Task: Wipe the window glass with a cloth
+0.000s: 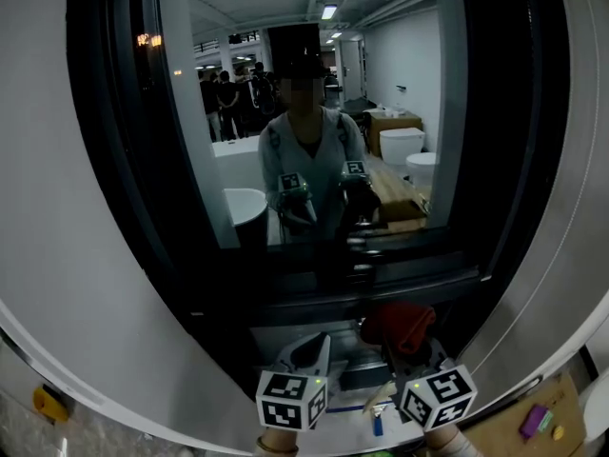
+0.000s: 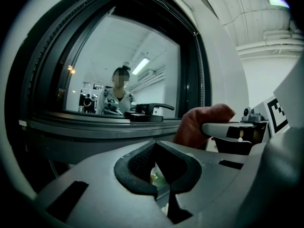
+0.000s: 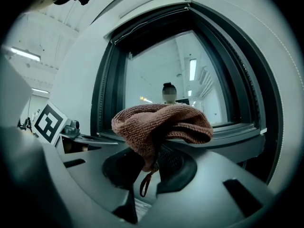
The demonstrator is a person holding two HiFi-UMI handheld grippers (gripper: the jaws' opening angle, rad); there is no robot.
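Note:
The window glass (image 1: pixel 314 112) fills the head view in a dark frame and mirrors a person holding both grippers. A reddish-brown knitted cloth (image 3: pixel 164 125) is bunched up just below the glass, and my right gripper (image 3: pixel 151 163) is shut on its lower fold. In the head view, the cloth (image 1: pixel 402 324) sits atop the right gripper (image 1: pixel 404 346) by the lower frame. My left gripper (image 2: pixel 161 177) is shut with nothing in it. It stays low, left of the cloth (image 2: pixel 202 125). In the head view the left gripper (image 1: pixel 319 343) points at the sill.
A black window handle (image 2: pixel 152 109) lies on the lower frame rail (image 2: pixel 109 127). Curved pale wall (image 1: pixel 86 284) surrounds the frame on both sides. Small items lie on the floor at lower right, among them a purple thing (image 1: pixel 535 419), and a yellow one (image 1: pixel 48 403) lies at lower left.

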